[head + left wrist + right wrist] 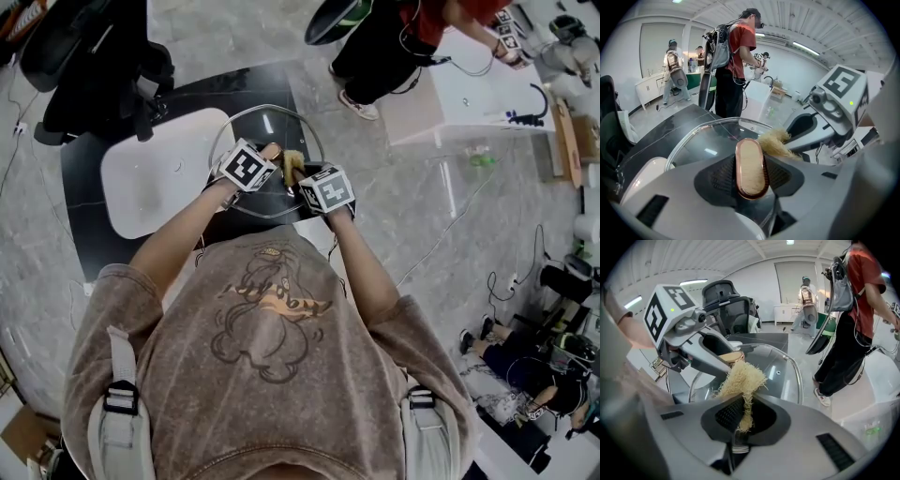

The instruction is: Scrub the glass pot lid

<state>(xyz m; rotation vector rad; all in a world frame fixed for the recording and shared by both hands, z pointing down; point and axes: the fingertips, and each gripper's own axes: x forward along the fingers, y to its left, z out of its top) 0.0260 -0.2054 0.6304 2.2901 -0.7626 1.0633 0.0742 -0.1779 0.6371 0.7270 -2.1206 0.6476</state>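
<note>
The round glass pot lid (270, 122) hangs over the black counter, seen from above in the head view. My left gripper (751, 177) is shut on the lid's oblong wooden handle (751, 166), with the glass (705, 140) spreading out beyond the jaws. My right gripper (744, 417) is shut on a straw-coloured loofah scrubber (740, 379). The scrubber's frayed end rests against the lid (787, 373) right beside the handle (731, 356). In the head view both grippers, left (255, 169) and right (319, 187), meet at the lid's near edge with the scrubber (292, 167) between them.
A white basin (150, 183) is set into the black counter (80, 202) left of the lid. A black office chair (94, 56) stands behind it. A person in a red shirt (403, 37) works at a white table (459, 94) at the right. Cables cross the grey floor.
</note>
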